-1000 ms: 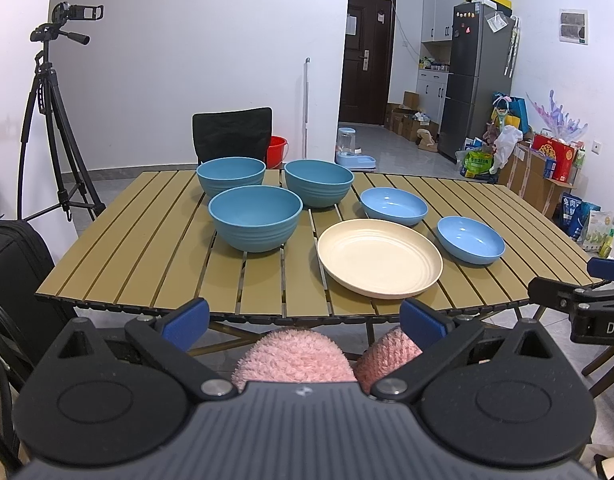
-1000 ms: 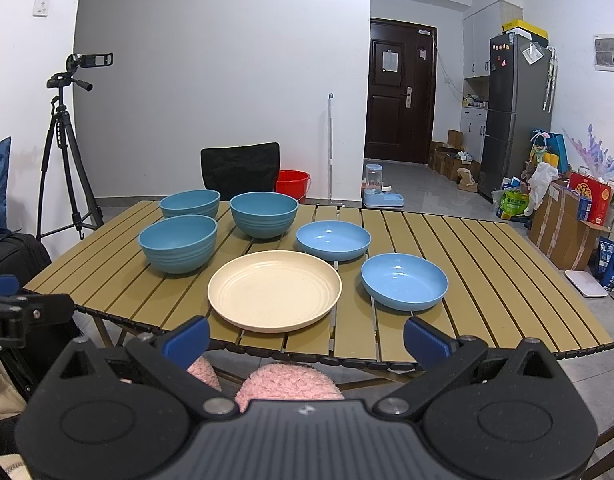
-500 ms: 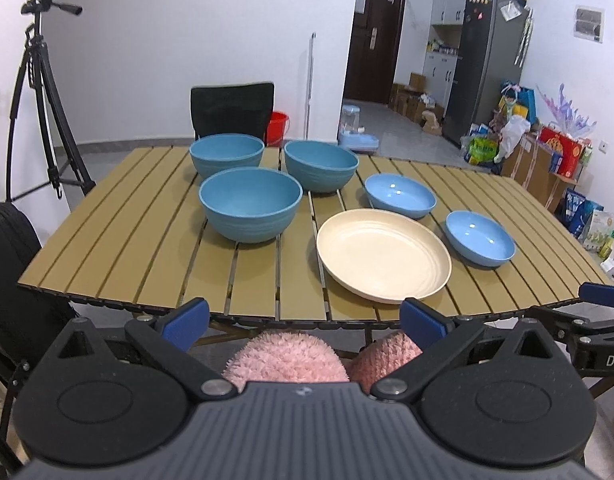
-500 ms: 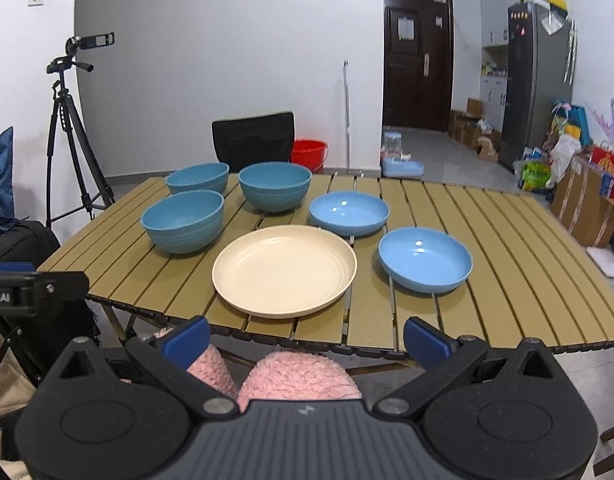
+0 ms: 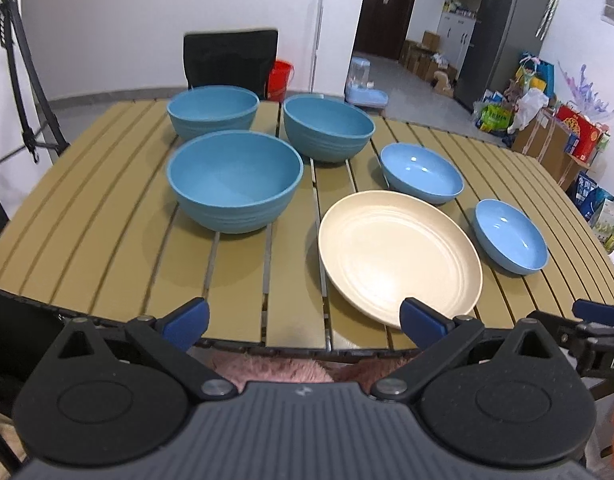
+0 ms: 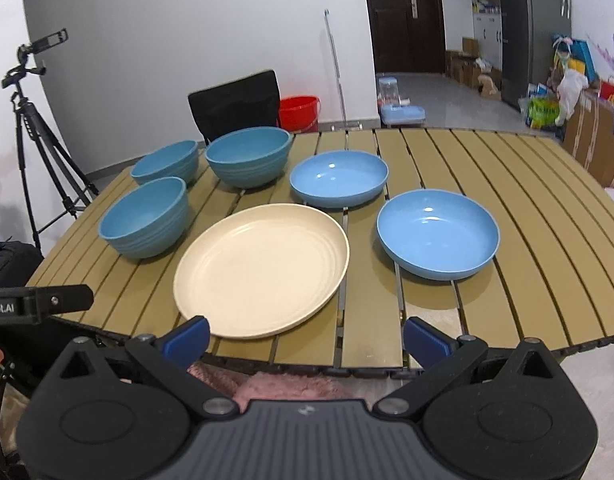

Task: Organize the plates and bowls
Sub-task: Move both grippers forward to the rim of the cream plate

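Both the left gripper (image 5: 303, 320) and right gripper (image 6: 305, 338) hover wide-jawed and empty at the table (image 6: 527, 208) edge before 5 bowls and 1 plate (image 6: 263, 268).

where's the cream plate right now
The cream plate lies flat near the table's front edge, between the nearest deep blue bowl on its left and a shallow blue dish on its right in both views.

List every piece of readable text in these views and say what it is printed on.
"obot.AI", cut off at the frame edge: left gripper body, seen from the right wrist.
"DA", cut off: right gripper body, seen from the left wrist.
Print on the boxes and bags by the wall: too small to read.
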Motion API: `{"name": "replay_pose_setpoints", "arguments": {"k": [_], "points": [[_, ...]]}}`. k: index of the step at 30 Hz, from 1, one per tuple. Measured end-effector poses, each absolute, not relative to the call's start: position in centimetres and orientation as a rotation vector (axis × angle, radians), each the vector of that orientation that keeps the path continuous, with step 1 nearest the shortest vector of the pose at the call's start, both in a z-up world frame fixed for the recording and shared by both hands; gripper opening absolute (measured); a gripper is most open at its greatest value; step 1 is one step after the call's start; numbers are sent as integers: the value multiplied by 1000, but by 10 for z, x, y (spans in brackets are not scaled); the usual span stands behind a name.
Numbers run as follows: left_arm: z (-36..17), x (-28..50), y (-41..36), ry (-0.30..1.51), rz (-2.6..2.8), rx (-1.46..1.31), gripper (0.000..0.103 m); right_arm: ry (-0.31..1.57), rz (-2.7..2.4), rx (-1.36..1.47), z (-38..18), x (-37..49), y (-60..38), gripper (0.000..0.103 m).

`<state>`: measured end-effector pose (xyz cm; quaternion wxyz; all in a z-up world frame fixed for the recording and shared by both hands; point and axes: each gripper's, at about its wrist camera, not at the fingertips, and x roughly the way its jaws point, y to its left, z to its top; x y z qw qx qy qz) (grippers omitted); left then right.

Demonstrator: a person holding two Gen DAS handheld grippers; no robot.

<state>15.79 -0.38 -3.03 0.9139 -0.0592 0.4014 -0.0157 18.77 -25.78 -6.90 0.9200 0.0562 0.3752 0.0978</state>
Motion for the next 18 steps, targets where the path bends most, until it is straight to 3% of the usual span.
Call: {"name": "replay_pose_setpoints", "arguments": {"k": [10, 18], "points": [[-58, 232, -15, 986, -4, -160, 103, 918, 185, 219, -98, 255, -269, 95], [-77, 276, -18, 1099, 62, -203, 96, 988, 181, 228, -114, 303, -269, 70]]}}
